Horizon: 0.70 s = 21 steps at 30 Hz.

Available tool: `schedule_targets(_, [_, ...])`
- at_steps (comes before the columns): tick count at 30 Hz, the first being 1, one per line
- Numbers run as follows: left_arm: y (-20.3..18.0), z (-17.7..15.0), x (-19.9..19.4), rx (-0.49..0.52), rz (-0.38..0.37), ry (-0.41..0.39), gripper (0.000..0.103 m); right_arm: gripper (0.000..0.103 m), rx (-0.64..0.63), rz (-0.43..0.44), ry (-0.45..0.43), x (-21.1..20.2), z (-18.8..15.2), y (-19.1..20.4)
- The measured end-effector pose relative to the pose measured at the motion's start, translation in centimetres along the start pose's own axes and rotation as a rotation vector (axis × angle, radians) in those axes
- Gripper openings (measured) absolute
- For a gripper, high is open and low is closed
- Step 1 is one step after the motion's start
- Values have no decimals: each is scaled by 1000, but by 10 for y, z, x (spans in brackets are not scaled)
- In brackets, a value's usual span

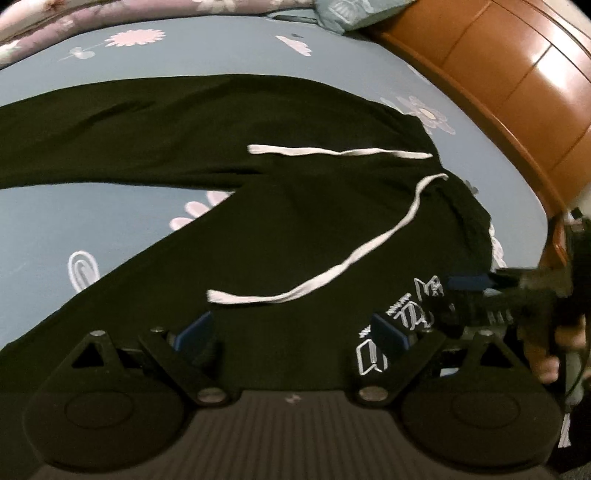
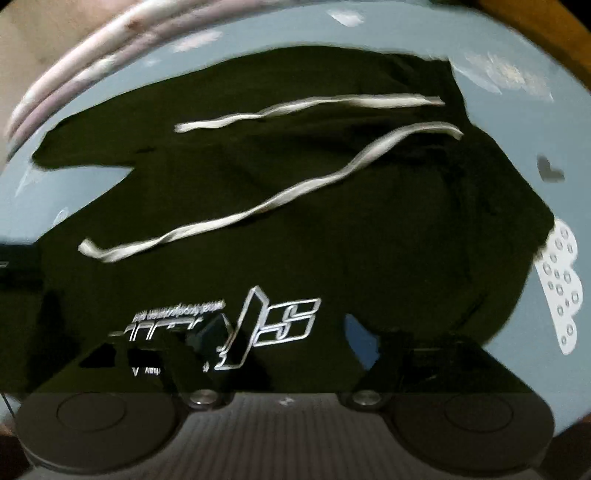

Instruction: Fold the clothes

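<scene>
Black sweatpants (image 1: 303, 221) lie spread flat on a blue flowered bedsheet (image 1: 221, 48), legs running off to the left. Two white drawstrings (image 1: 332, 151) trail across the waist area, and a white outlined logo (image 2: 280, 325) sits on the near leg. My left gripper (image 1: 291, 328) hovers open just over that leg, with nothing pinched between its blue pads (image 1: 195, 328). The right gripper (image 2: 284, 347) stands open above the logo, fabric beneath it but not clamped. It also shows blurred at the right of the left wrist view, as the right gripper (image 1: 458, 299) near the waistband.
A wooden bed frame (image 1: 517, 81) runs along the right side of the bed. A folded flowered quilt (image 1: 74, 14) and a teal pillow (image 1: 347, 14) lie at the far edge. A person's hand (image 1: 565, 347) holds the right gripper.
</scene>
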<state>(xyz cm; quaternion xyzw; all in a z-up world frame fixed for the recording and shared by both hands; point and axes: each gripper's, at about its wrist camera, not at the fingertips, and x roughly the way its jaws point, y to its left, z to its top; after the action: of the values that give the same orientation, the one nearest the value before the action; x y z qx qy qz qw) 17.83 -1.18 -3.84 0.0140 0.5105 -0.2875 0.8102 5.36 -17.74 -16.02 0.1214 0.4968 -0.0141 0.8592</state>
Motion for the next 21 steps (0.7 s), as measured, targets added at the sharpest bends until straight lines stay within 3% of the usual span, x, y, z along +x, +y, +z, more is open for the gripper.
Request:
schedule_targets(4, [1,0,-3,-3,-9,-11,92,83,-14,-4,3,-8,-1,7])
schedule_targets(7, [1,1,-1,-7,-5,-6,92,83,-9,35,-74,-19,15,6])
schedule_targets(11, [-1,1,3,-1,2,3,92,81,-8,25,-207,-34,54,-7])
schedule_targets(13, [-4,3,7,5,-8,8,92,75,9,11,-273,-37,83,-23])
schedule_targets(15, [-7,5,11,11,-17,15,92,53,33,11,-310,-37,111,-42])
schedule_targets(17, [-10,8,18,19,-16,27,92,39,63,26,-331,-32,141,-60])
schedule_targets(21, [-13,15,32,28,-7,52,92,26,104,6,-310,1,196,-89])
